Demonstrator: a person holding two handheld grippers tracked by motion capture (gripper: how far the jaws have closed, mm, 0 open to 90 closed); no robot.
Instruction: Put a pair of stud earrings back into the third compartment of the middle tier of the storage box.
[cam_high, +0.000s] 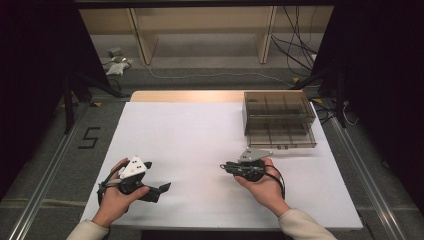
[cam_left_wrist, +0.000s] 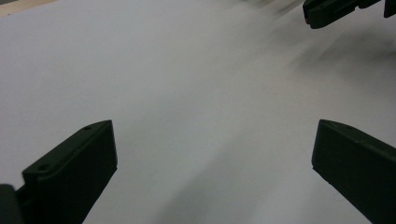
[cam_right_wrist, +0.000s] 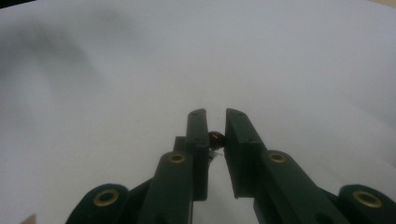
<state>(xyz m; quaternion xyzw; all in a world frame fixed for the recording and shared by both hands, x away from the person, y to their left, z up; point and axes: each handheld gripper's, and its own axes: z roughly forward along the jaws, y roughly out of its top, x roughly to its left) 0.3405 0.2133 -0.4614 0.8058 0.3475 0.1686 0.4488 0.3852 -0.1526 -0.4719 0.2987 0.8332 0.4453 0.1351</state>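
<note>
White table (cam_high: 200, 135), right gripper (cam_right_wrist: 215, 122) clenched on a small dark-red bead (cam_right_wrist: 215, 138) sitting between its jaws near the tips; left gripper (cam_left_wrist: 212, 154) released, empty, farther off.

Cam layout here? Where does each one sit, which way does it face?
High view: fixed above the person's side, looking forward and down on the white table and the smoked drawer box; both hands and forearms show.
Left gripper view: rides the left gripper, jaws wide apart over bare table.
Right gripper view: rides the right gripper, jaws pinching a small dark red bead.
Shared: the right gripper's jaw tip appears top right in the left gripper view.
</note>
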